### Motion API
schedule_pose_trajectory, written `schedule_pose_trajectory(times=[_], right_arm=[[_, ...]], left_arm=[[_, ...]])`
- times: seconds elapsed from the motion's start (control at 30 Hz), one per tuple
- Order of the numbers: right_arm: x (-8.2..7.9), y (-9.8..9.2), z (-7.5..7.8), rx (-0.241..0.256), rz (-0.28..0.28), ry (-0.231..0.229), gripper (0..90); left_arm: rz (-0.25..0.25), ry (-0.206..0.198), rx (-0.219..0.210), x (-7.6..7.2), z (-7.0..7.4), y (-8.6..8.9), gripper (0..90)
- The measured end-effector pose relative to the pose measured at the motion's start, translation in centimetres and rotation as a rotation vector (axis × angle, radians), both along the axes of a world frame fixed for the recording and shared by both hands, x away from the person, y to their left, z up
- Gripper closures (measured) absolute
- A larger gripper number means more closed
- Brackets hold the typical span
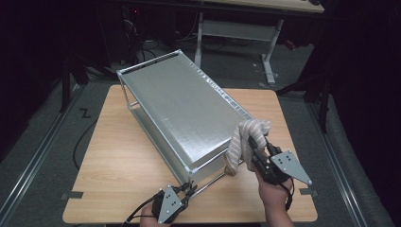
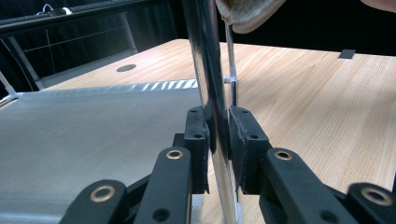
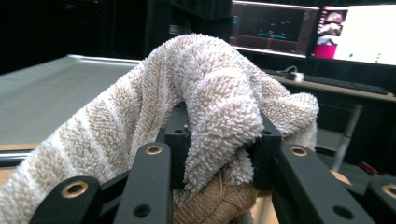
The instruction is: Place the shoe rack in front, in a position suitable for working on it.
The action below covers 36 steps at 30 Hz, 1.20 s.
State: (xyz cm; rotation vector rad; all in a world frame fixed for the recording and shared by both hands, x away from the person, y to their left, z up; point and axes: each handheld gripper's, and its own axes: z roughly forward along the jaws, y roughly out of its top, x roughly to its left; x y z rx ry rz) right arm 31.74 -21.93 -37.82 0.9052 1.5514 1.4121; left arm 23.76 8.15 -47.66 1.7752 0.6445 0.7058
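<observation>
The left gripper point(image 1: 187, 190), lower centre of the high view, is clamped on the rack point(image 1: 175, 101)'s post point(image 2: 211, 93); the right gripper point(image 1: 253, 142) pinches a towel point(image 1: 242, 137).

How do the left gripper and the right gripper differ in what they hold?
The left gripper clamps a thin shiny metal post of the rack; the right gripper clamps a soft beige towel. In the high view, the left sits nearer the table edge. Both are shut on something.
</observation>
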Motion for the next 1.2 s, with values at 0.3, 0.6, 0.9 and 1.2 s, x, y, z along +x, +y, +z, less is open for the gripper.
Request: schedule_pose_trajectory(times=[0.3, 0.6, 0.9, 1.2], right_arm=[[1.3, -1.8, -0.4, 0.017, -0.038, 0.027, 66.9], [-0.6, 1.0, -0.2, -0.01, 0.063, 0.004, 67.1], [-3.1, 4.4, 0.1, -0.056, 0.194, -0.024, 67.2], [-5.0, 6.8, 0.4, -0.076, 0.309, -0.034, 67.2]], left_arm=[[-0.001, 0.003, 0.004, -0.2, 0.1, 0.1, 77.7], [-0.006, 0.009, 0.001, 0.0, 0.1, 0.0, 77.7], [-0.012, 0.006, 0.004, 0.2, 0.1, -0.1, 77.8], [-0.011, 0.007, 0.002, 0.2, 0.1, -0.2, 77.8]])
